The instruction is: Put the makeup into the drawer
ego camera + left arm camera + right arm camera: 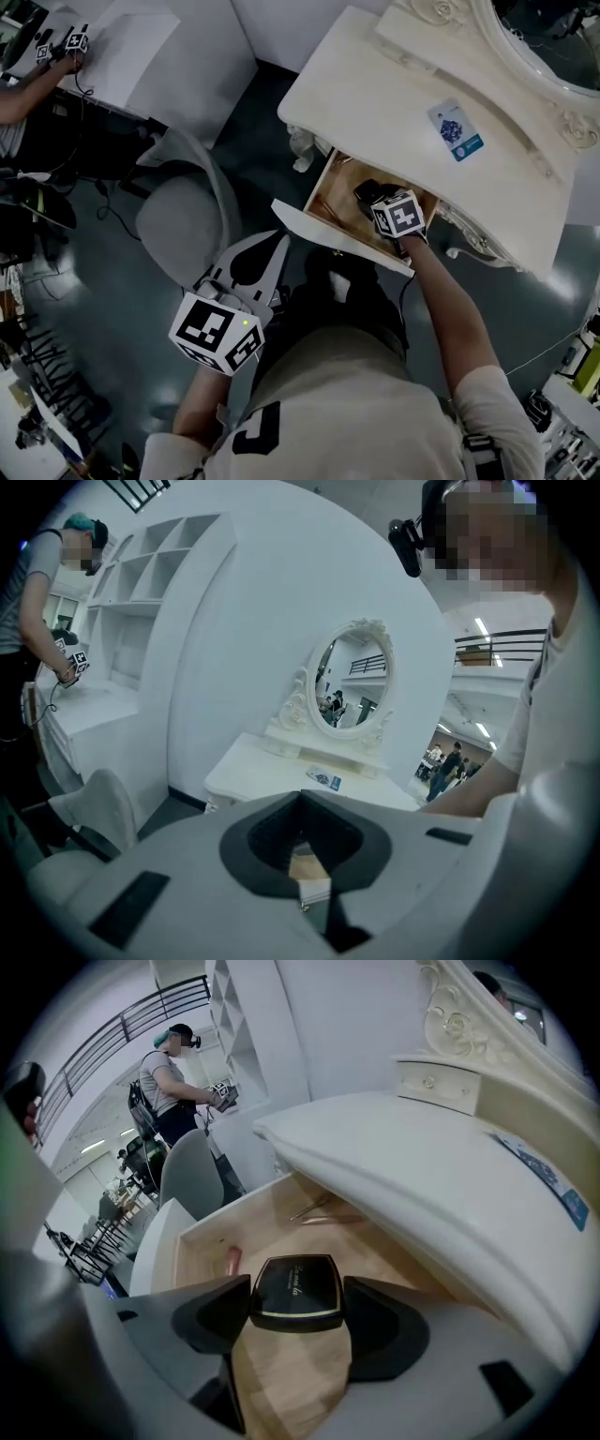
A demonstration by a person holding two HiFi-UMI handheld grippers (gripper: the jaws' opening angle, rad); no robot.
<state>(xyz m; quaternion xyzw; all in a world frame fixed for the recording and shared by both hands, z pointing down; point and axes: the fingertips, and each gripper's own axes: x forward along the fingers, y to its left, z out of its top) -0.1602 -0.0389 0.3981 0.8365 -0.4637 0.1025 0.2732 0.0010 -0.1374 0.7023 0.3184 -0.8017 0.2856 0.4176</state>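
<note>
A black makeup compact (298, 1283) sits clamped between the dark pads of my right gripper (297, 1297), just above the wooden floor of the open drawer (202, 1241). In the head view the right gripper (367, 194) reaches into that drawer (330, 192) under the white dressing table (375, 84). A pink lipstick-like tube (232, 1260) and thin metal tools (314, 1208) lie further back in the drawer. My left gripper (261, 258) hangs low and left of the drawer, away from it. Seen from the left gripper view, the left gripper (302, 799) has its jaws together and holds nothing.
A grey chair (183, 211) stands left of the drawer. A blue and white card (457, 131) lies on the tabletop below an oval mirror (349, 679). The drawer's white front (337, 242) sticks out toward me. Another person (23, 94) works at a white desk far left.
</note>
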